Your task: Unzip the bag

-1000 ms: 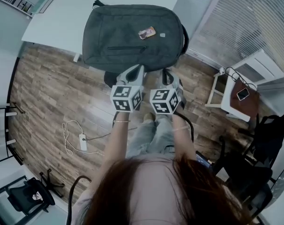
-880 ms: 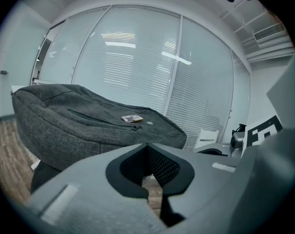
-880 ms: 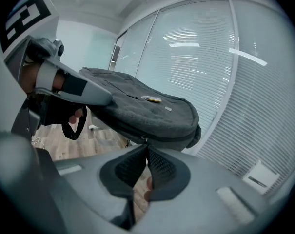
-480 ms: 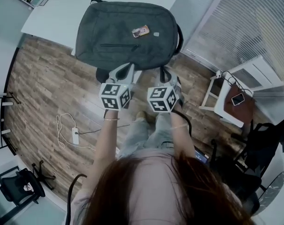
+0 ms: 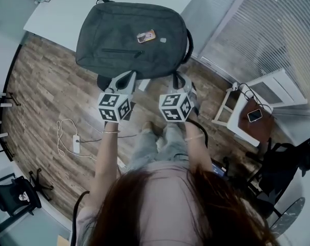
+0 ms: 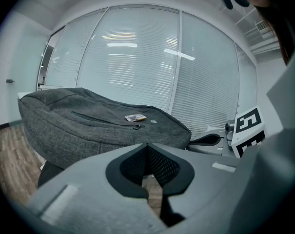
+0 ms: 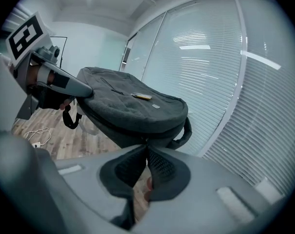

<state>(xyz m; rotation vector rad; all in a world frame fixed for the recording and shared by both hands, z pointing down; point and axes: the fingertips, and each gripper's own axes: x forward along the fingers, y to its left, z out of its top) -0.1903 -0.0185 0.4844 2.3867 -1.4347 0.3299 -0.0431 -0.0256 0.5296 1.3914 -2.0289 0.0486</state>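
Left fingers: the fingers (image 6: 163, 167) of the left gripper (image 6: 147, 146) are pressed together tip to tip with nothing between them.
Right fingers: the right gripper (image 7: 147, 146) also has its fingers together and holds nothing.
Position of grippers: both point at the near side of the bag (image 5: 131, 37), just beside its edge. Whether either one touches the fabric cannot be told.
Bag: a grey backpack lying flat on the white surface (image 5: 67, 9), with its near side overhanging the surface edge. All zips appear closed.
Zip pull: the front-pocket pull (image 6: 137, 126) is small and sits on the top panel, beyond the fingertips.
Loose item: a small card (image 5: 145, 36) rests on top of the bag.
Progress, judged: unzipping has not begun, and no pull is held.
Risk 1: the fingers must part before they can take a pull. Pushed in while together, they would only shove the bag.
Risk 2: neither gripper steadies the bag, so a tug towards the near side could drag the overhanging bag off the surface.
Risk 3: the pull is small and could slip out of the fingers.
Risk 4: any jolt could slide the card off the bag.
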